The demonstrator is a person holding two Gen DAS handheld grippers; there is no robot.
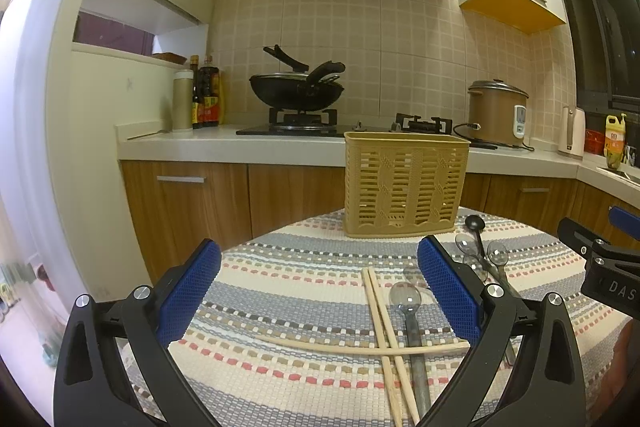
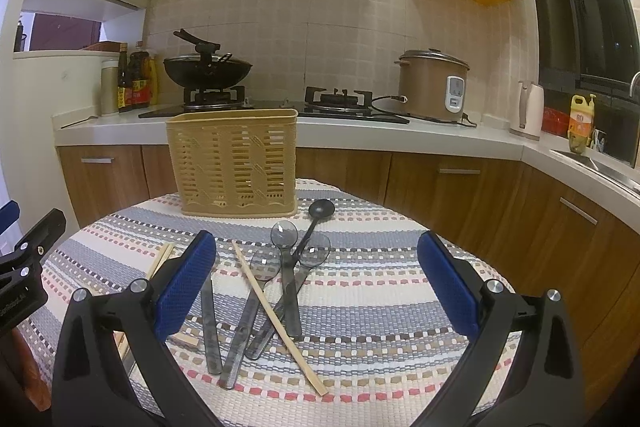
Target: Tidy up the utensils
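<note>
Both claws hover above the striped mat (image 2: 380, 291), spread wide and gripping nothing: the left gripper (image 1: 320, 291) over the chopsticks (image 1: 384, 323), the right gripper (image 2: 316, 287) over the clear spoons (image 2: 286, 267). The slatted basket (image 2: 234, 163) stands upright just behind them.

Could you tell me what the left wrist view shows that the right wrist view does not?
Only the left wrist view shows the full crossing of three chopsticks. Only the right wrist view shows the sink and all the spoon handles. Both share the yellow basket, black ladle, wok, rice cooker and both open grippers.
</note>
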